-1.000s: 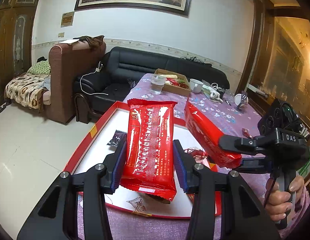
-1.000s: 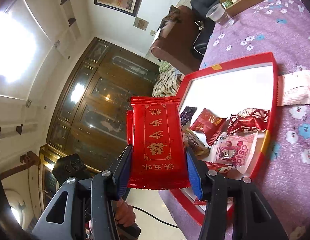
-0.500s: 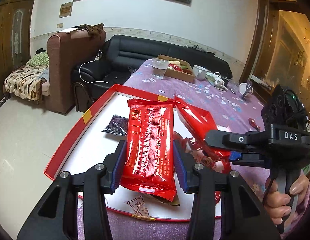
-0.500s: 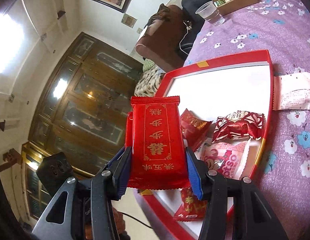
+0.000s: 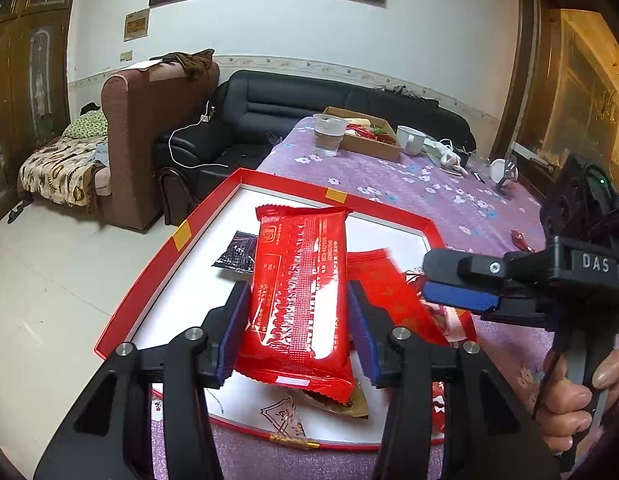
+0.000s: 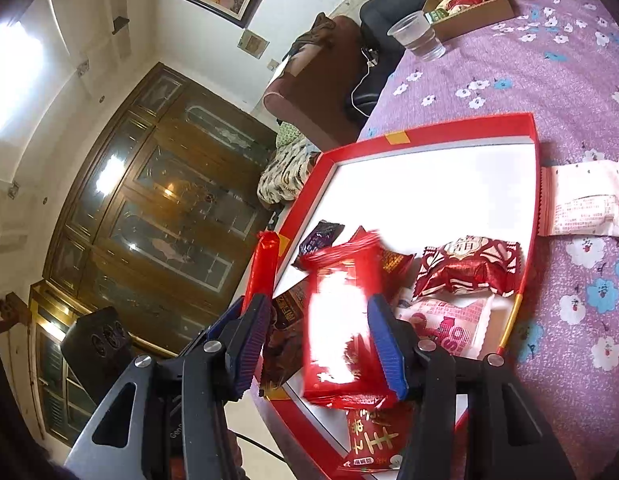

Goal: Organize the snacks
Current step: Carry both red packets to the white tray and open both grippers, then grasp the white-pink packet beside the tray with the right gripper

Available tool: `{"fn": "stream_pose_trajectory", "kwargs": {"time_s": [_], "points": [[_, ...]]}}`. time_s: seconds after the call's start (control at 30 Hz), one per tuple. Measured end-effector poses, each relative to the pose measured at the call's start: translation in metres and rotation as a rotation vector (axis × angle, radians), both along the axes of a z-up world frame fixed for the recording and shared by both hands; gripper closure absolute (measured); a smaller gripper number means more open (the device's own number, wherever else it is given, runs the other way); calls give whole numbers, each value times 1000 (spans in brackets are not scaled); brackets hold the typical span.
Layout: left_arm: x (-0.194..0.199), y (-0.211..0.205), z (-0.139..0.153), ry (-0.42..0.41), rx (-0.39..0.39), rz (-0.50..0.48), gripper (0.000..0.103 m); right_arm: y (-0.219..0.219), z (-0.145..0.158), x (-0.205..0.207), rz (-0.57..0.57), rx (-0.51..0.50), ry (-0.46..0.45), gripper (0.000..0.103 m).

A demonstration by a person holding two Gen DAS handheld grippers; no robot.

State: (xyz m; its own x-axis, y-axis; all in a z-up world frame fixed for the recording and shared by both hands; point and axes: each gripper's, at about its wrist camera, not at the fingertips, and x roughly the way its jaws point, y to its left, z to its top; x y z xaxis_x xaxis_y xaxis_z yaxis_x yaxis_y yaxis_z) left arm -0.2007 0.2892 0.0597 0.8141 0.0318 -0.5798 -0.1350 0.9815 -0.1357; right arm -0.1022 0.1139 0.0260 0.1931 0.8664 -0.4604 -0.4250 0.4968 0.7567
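My left gripper (image 5: 296, 286) has a red snack packet (image 5: 297, 292) upright between its blue pads, over the red-rimmed white tray (image 5: 149, 280). Its jaws are opening, and the pads still touch the packet's sides. My right gripper (image 6: 317, 300) is open. A second red packet (image 6: 341, 320), blurred and tilted, is dropping from between its pads onto the tray (image 6: 309, 192), with a gap on its left side. From the left wrist view that packet (image 5: 385, 292) lies low beside the right gripper (image 5: 437, 284).
Several snacks lie in the tray: a black packet (image 6: 319, 238), a red-and-white one (image 6: 467, 268), a pink one (image 6: 449, 324). A white packet (image 6: 581, 204) lies outside on the purple floral cloth. A plastic cup (image 5: 328, 134), cardboard box (image 5: 369, 144) and mug (image 5: 409, 140) stand farther back.
The right gripper has let go of its red packet, which now falls blurred toward the tray. Both grippers have tipped lower over the tray. The left packet stays between its pads.
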Motion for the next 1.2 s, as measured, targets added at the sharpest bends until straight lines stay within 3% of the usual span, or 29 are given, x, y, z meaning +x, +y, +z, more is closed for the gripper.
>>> {"fn": "stream_pose_trajectory", "kwargs": {"time_s": [0.1, 0.17, 0.23, 0.73, 0.83, 0.93, 1.0, 1.2], "points": [[-2, -1, 3, -10, 2, 10, 46, -10, 3, 1, -16, 22, -4, 50], [-2, -2, 6, -18, 8, 15, 34, -17, 6, 1, -25, 35, -9, 50], [-3, -5, 8, -28, 14, 23, 30, -26, 9, 1, -40, 46, -11, 50], [0, -39, 20, -49, 113, -9, 25, -104, 7, 20, -175, 102, 5, 49], [3, -41, 21, -44, 116, -9, 25, -121, 9, 26, -215, 8, -27, 49], [5, -42, 19, -40, 115, -8, 25, -133, 15, 34, -245, -194, -107, 49], [6, -42, 18, -38, 112, -7, 25, -132, 16, 40, -204, -380, -166, 49], [8, -40, 16, -31, 101, -10, 25, -101, 12, 49, -35, -645, -353, 49]]}}
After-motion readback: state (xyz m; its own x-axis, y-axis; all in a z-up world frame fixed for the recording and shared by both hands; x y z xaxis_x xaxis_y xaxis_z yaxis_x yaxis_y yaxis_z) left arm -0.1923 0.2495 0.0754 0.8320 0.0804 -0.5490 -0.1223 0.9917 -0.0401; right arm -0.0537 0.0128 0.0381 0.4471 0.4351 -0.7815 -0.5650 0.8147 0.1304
